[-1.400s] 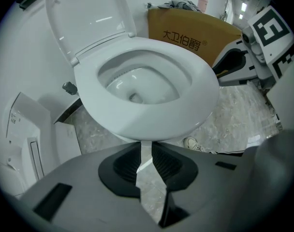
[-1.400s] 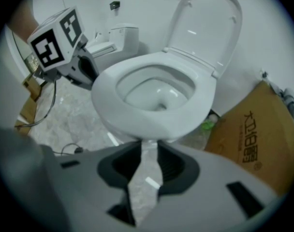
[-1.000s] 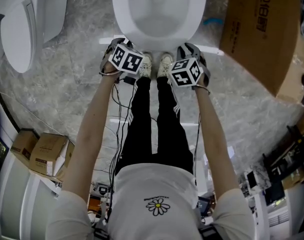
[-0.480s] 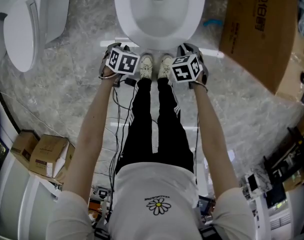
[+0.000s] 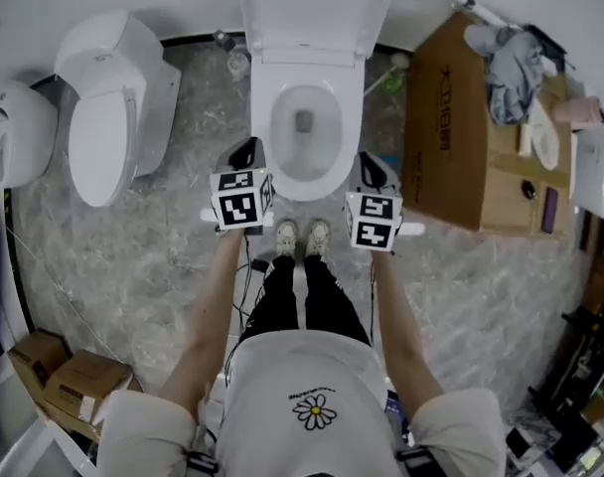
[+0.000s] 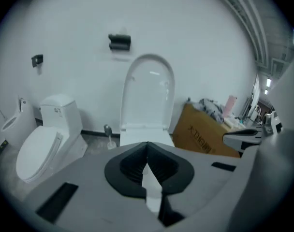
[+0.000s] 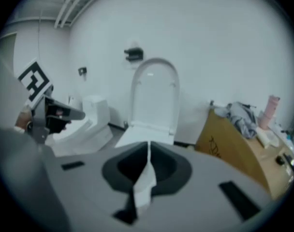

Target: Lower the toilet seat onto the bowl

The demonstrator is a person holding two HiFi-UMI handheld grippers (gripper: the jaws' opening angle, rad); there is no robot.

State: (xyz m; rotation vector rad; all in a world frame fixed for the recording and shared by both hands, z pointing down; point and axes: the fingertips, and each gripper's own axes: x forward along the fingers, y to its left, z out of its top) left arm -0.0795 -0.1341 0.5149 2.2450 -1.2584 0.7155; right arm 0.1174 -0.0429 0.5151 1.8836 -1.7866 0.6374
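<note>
One toilet seat [image 5: 312,13] stood upright behind the bowl [image 5: 270,142], left tongs [image 5: 244,153] and right tongs [image 5: 370,168] both closed, empty, flanking its front rim, cardboard box [image 5: 446,147] just right.

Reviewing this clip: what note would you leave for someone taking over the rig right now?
Left gripper: jaws together, nothing between them, held just short of the bowl, at its left front.
Right gripper: jaws together, empty, at the bowl's right front.
Toilet seat: standing upright at the back of the bowl, which is open; neither gripper touches it.
Done: nothing on the seat yet.
Left: reach the raised seat, tip it forward and lower it onto the bowl.
</note>
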